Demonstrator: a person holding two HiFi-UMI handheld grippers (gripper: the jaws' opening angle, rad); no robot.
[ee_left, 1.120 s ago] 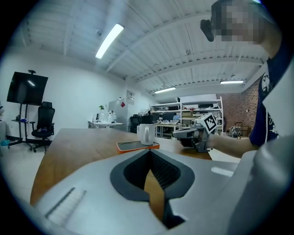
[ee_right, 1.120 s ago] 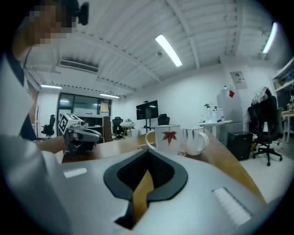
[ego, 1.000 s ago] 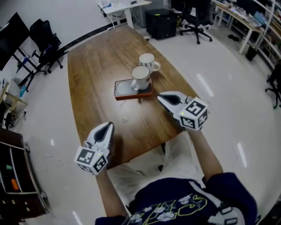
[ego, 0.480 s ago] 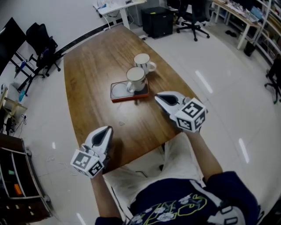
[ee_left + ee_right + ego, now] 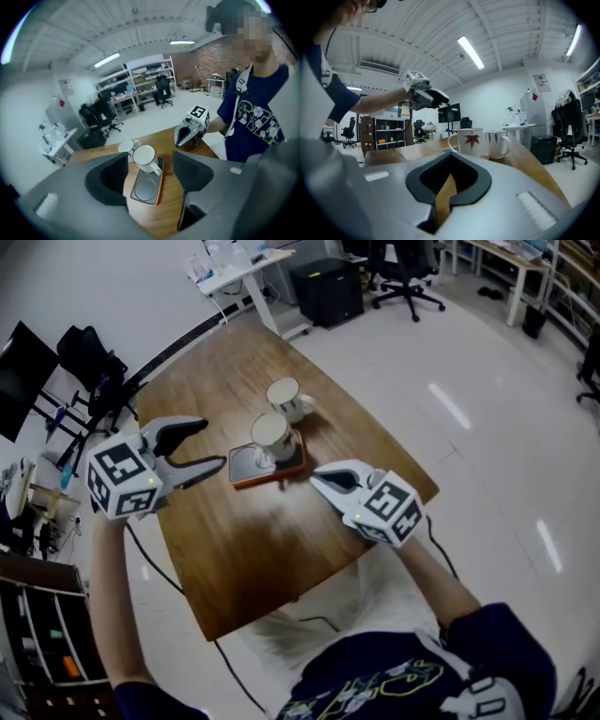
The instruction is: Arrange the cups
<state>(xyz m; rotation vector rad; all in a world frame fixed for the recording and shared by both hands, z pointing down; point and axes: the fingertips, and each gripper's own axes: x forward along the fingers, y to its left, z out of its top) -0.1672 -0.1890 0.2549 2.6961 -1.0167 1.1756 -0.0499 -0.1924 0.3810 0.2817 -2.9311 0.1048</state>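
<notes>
Two grippers are mine. My right gripper [image 5: 323, 482], fingers clenched on nothing, hovers over the brown wooden table [image 5: 225, 549]. My left gripper [image 5: 208, 444], fingers released and just opening, nothing between them, hangs at nine o'clock of the orange-rimmed grey tray [image 5: 242, 467]. One white ceramic mug [image 5: 270, 435] stands on its three o'clock end, and the second white mug [image 5: 284, 396] stands at one o'clock on the table.
</notes>
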